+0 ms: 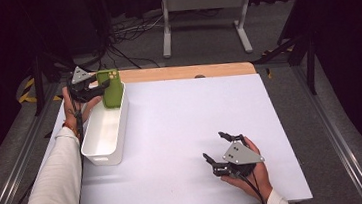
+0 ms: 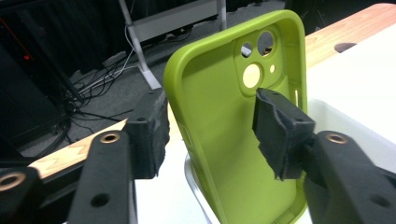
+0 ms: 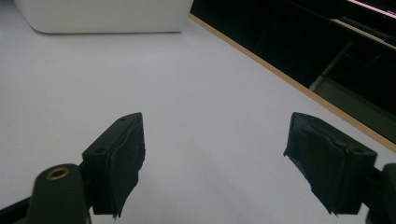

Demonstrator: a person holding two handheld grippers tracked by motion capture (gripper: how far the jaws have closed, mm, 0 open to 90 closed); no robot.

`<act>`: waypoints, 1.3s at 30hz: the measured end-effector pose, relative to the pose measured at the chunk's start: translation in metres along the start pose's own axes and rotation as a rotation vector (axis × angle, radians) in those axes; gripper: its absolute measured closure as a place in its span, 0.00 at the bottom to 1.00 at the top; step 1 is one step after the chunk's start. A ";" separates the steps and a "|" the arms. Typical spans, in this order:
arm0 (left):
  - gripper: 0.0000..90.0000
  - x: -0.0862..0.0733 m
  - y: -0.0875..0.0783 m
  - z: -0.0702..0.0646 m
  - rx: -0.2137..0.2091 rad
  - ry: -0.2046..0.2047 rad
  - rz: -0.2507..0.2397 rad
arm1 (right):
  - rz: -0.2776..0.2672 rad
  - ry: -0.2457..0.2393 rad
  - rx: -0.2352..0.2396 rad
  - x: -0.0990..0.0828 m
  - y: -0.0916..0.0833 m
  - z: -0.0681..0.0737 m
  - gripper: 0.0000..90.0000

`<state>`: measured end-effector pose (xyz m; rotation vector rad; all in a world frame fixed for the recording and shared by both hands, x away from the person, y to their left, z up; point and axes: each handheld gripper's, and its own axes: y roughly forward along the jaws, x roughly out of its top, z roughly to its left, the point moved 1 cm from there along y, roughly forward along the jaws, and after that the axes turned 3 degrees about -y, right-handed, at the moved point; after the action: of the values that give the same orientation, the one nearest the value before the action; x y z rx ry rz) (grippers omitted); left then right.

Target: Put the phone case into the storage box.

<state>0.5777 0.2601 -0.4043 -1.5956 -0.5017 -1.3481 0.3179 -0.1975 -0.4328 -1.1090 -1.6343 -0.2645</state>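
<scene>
Left gripper (image 1: 98,88), upper left: jaws parted around case (image 1: 111,88) standing in bin (image 1: 103,134). Right gripper (image 1: 219,153), lower right: wide, empty.

The white table (image 1: 182,132) carries a white bin (image 1: 103,134) along its left edge, near the far-left corner.

white bin (image 1: 103,139) at left, table (image 1: 182,132) centre open

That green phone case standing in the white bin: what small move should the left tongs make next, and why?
Probably back away. The left tongs stand open around the phone case, which leans upright in the white bin; one pad is clear of it.
</scene>
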 end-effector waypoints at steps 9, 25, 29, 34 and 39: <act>0.41 0.002 -0.009 0.002 0.015 -0.016 -0.008 | -0.007 -0.005 -0.008 0.002 -0.001 0.001 0.23; 0.22 0.001 -0.023 0.002 0.014 -0.051 -0.035 | -0.007 -0.013 -0.002 0.003 -0.001 0.003 0.23; 0.19 0.002 -0.025 0.000 0.004 -0.055 -0.031 | -0.007 -0.015 0.000 0.003 0.000 0.003 0.23; 0.15 0.004 -0.029 -0.002 -0.007 -0.058 -0.043 | -0.010 -0.017 0.001 0.004 -0.001 0.004 0.23; 0.12 0.004 -0.037 -0.007 -0.023 -0.058 -0.062 | -0.013 -0.017 -0.003 0.005 -0.002 0.004 0.23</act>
<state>0.5464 0.2704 -0.3861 -1.6538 -0.5769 -1.3609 0.3140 -0.1930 -0.4294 -1.1059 -1.6567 -0.2668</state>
